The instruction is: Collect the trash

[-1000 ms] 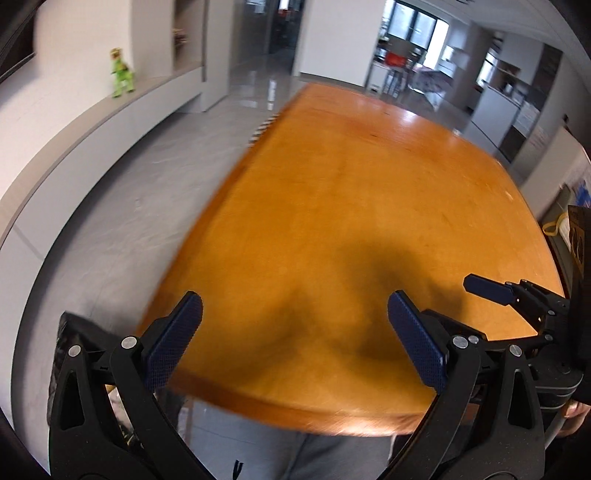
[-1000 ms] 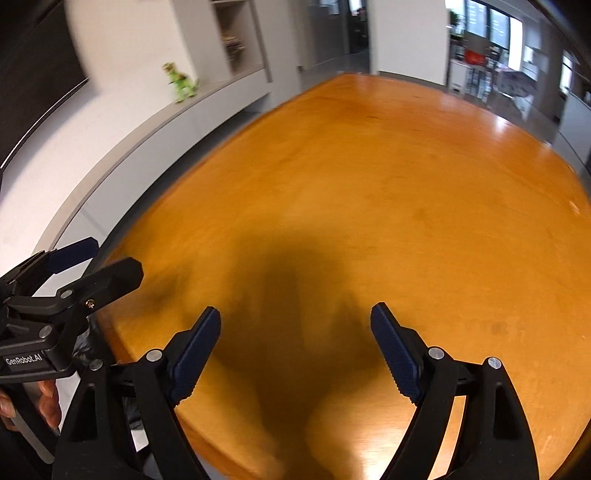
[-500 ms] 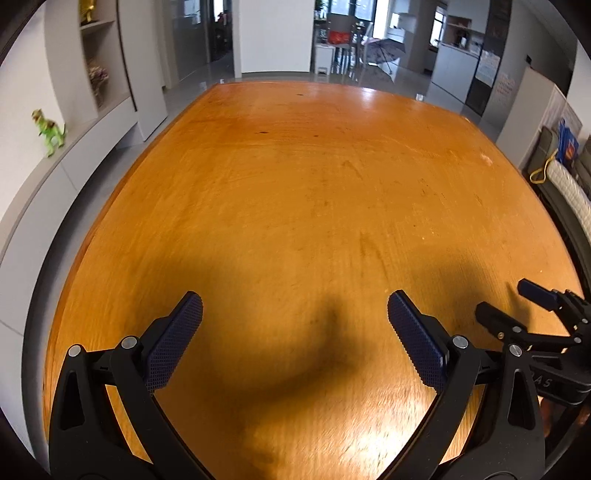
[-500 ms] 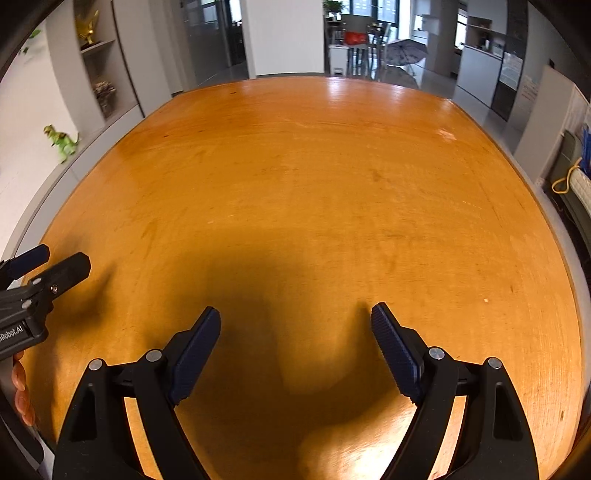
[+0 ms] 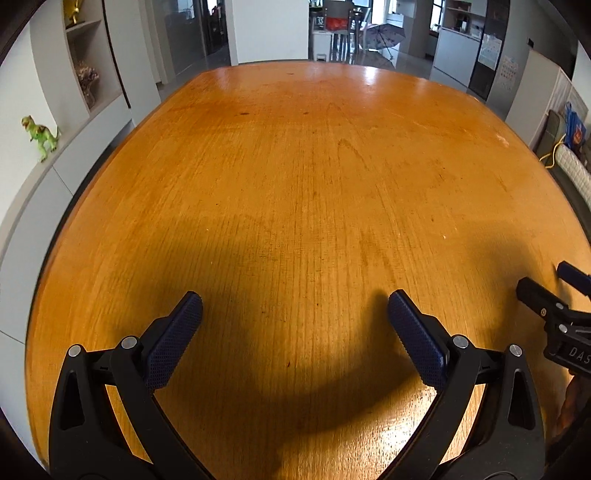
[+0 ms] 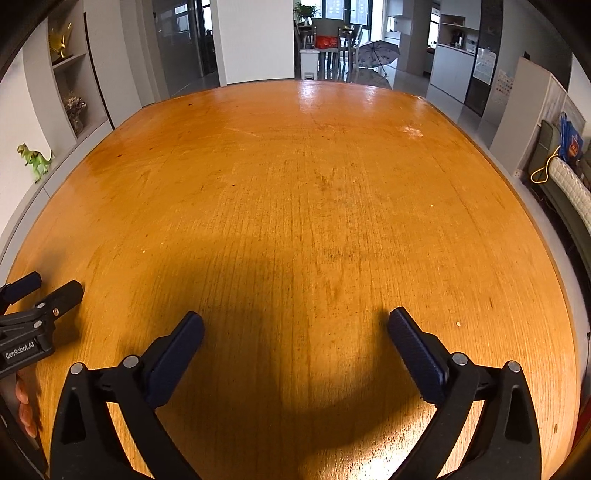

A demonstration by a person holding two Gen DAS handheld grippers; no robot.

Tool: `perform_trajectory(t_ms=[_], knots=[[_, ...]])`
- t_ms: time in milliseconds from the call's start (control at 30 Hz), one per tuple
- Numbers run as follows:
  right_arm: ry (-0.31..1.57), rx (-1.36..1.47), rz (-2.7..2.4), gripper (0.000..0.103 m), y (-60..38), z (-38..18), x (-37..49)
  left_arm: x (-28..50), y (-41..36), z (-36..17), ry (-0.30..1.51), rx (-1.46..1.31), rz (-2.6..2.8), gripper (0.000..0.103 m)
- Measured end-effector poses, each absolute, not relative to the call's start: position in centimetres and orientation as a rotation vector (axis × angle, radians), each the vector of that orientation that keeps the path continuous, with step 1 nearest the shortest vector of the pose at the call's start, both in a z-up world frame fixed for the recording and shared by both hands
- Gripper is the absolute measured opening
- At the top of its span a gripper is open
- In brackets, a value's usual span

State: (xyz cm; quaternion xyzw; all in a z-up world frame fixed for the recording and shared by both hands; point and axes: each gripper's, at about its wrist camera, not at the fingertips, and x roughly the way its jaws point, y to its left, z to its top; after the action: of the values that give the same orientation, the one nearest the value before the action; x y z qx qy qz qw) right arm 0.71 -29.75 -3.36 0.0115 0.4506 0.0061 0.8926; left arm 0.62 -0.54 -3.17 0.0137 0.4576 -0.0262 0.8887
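My left gripper (image 5: 294, 306) is open and empty, held over the near end of a long orange wooden table (image 5: 314, 166). My right gripper (image 6: 295, 325) is open and empty too, over the same table (image 6: 314, 177). Each gripper shows at the edge of the other's view: the right one at the right of the left wrist view (image 5: 554, 291), the left one at the left of the right wrist view (image 6: 40, 291). I see no piece of trash on the table, only a tiny pale speck (image 6: 458, 324) near the right edge.
A white ledge on the left carries a green toy dinosaur (image 5: 40, 136). Shelves (image 6: 70, 92) stand behind it. At the right are a white roll and a yellow cord (image 6: 546, 166). Beyond the table's far end are chairs and an open umbrella (image 5: 382, 35).
Both grippers swung from facing the left edge and floor to facing straight down the table, and moved forward over it. Both jaws stayed open.
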Motion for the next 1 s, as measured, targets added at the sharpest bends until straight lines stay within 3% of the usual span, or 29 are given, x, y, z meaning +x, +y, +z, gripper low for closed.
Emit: perform_trajectory(t_ms=[1000], knots=[[0.936,0.021,0.011,0.100,-29.74,-3.27,0.52,0.82,-0.63,-3.15,0.952,0.028,-0.050,0.097]])
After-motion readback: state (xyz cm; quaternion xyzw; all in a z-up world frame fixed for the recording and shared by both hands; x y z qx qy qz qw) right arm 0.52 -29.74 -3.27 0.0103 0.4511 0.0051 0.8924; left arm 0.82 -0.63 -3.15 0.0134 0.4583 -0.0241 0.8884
